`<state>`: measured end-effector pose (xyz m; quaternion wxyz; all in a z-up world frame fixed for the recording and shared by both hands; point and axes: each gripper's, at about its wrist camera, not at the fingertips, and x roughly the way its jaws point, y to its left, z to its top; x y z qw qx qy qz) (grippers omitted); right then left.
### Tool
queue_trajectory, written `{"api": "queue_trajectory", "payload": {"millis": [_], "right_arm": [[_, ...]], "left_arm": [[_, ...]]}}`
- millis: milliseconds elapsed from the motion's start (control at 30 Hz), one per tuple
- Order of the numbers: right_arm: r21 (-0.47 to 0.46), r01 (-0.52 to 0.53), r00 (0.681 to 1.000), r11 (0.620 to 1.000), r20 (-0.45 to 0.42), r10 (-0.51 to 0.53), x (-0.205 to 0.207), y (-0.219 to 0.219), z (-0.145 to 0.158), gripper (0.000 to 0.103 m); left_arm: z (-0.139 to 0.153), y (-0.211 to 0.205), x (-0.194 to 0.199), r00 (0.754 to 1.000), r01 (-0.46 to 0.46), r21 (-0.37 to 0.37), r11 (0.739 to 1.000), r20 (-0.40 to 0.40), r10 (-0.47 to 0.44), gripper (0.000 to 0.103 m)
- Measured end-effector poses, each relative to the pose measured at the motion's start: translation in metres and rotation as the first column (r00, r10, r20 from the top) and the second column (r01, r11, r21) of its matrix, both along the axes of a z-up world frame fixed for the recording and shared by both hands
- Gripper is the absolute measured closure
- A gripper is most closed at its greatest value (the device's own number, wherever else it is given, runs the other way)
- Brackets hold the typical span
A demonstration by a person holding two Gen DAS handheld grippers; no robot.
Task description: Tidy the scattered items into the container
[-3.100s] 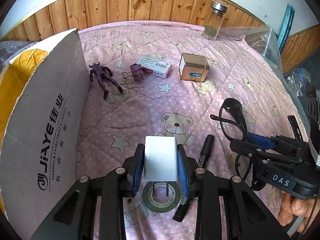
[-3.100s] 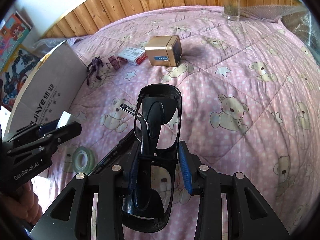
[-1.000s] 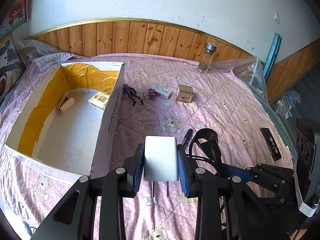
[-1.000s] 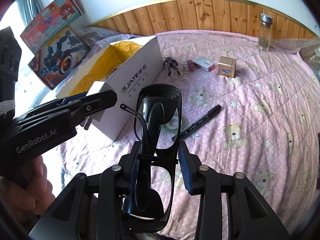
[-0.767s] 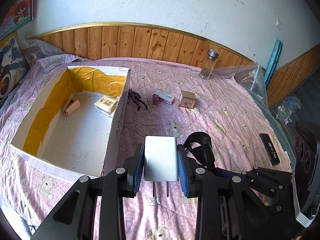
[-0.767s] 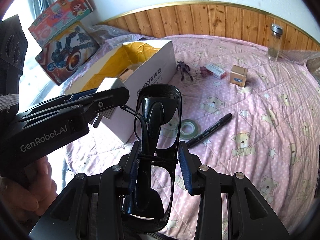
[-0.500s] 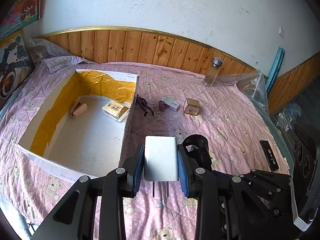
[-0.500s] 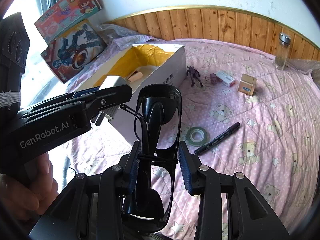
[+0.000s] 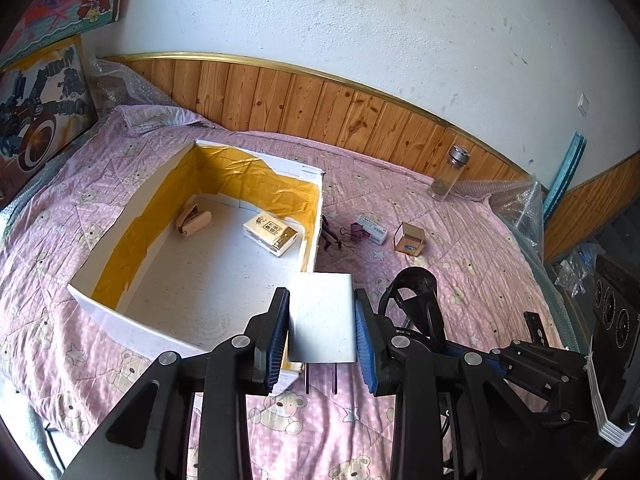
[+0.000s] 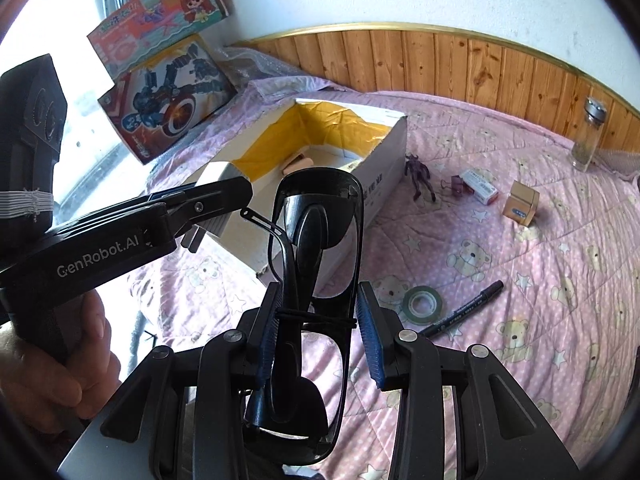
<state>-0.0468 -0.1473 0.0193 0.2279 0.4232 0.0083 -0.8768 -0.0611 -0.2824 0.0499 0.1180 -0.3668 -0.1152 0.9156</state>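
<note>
My left gripper (image 9: 322, 330) is shut on a white plug adapter (image 9: 322, 316), held high above the near right corner of the white cardboard box (image 9: 132, 330) with yellow-taped walls. In the right wrist view the adapter (image 10: 218, 174) hangs over the box's (image 10: 384, 184) near rim. My right gripper (image 10: 318, 328) is shut on black sunglasses (image 10: 316, 240), raised over the pink quilt right of the box. On the quilt lie a tape roll (image 10: 423, 303), a black marker (image 10: 464, 309), a dark figurine (image 10: 418, 174), a binder clip (image 10: 456, 185), a small white-red box (image 10: 480, 187) and a gold cube box (image 10: 520, 202).
Inside the box lie a beige pouch (image 9: 193, 220) and a cream carton (image 9: 272, 234). A glass jar (image 9: 449, 172) stands by the wooden wall panel. Toy boxes (image 10: 168, 88) lean at the far left. A black remote (image 9: 538, 326) rests on the quilt at right. A hand (image 10: 60, 364) holds the left gripper.
Both grippers have risen and swung left toward the box, each keeping its item. The adapter now hangs over the box's near right corner; more of the box interior shows.
</note>
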Motion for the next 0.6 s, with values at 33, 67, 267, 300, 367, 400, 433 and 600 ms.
{"api": "queue_trajectory", "payload": {"millis": [33, 67, 267, 300, 367, 400, 433, 600], "right_arm": [[0.001, -0.005, 1.000, 1.000, -0.002, 0.005, -0.001, -0.003, 0.001, 0.064], [0.002, -0.010, 1.000, 1.000, -0.003, 0.010, -0.003, -0.006, 0.002, 0.064], [0.000, -0.039, 0.999, 0.999, -0.005, 0.039, -0.013, -0.025, 0.006, 0.064], [-0.002, -0.044, 0.999, 0.999, -0.004, 0.044, -0.015, -0.028, 0.006, 0.064], [-0.005, -0.054, 0.999, 0.999, -0.003, 0.054, -0.019, -0.035, 0.007, 0.064], [-0.007, -0.058, 0.998, 0.998, -0.003, 0.058, -0.021, -0.039, 0.007, 0.064], [-0.008, -0.062, 0.998, 0.998, -0.003, 0.062, -0.023, -0.042, 0.008, 0.064], [-0.015, -0.081, 0.997, 0.997, -0.003, 0.081, -0.036, -0.057, 0.011, 0.064]], "left_arm": [[0.000, -0.004, -0.001, 1.000, -0.006, 0.003, 1.000, 0.000, 0.006, 0.071], [0.001, -0.007, -0.002, 1.000, -0.012, 0.006, 1.000, -0.001, 0.012, 0.071], [0.003, -0.028, -0.007, 0.999, -0.045, 0.012, 0.999, -0.006, 0.045, 0.071], [0.003, -0.032, -0.007, 0.999, -0.050, 0.014, 0.999, -0.004, 0.050, 0.071], [0.003, -0.039, -0.010, 0.998, -0.059, 0.017, 0.998, -0.003, 0.059, 0.071], [0.004, -0.042, -0.011, 0.998, -0.065, 0.016, 0.998, -0.003, 0.065, 0.071], [0.004, -0.045, -0.012, 0.998, -0.070, 0.016, 0.997, -0.004, 0.070, 0.071], [0.006, -0.060, -0.020, 0.996, -0.094, 0.010, 0.995, -0.004, 0.094, 0.071]]}}
